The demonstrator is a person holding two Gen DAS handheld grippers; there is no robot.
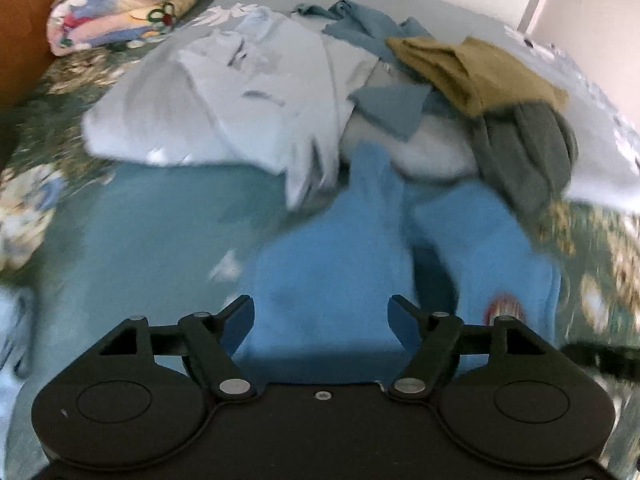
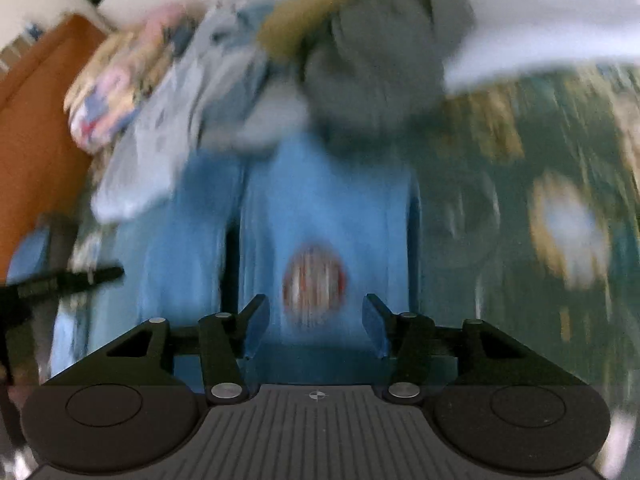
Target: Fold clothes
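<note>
Lying lengthwise ahead of both open, empty sets of fingers, the blue garment [image 1: 332,264] stretches up the bed [image 1: 132,232]; right gripper [image 2: 316,320] over its badge, left gripper [image 1: 322,316] alongside.

The right gripper [image 2: 316,326] hangs, jaws apart, over a blurred blue garment [image 2: 320,208].

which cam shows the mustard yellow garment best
The left wrist view: the mustard garment lies sharp and whole atop the clothes pile. The right wrist view shows it only as a blurred tan streak near the top edge.
</note>
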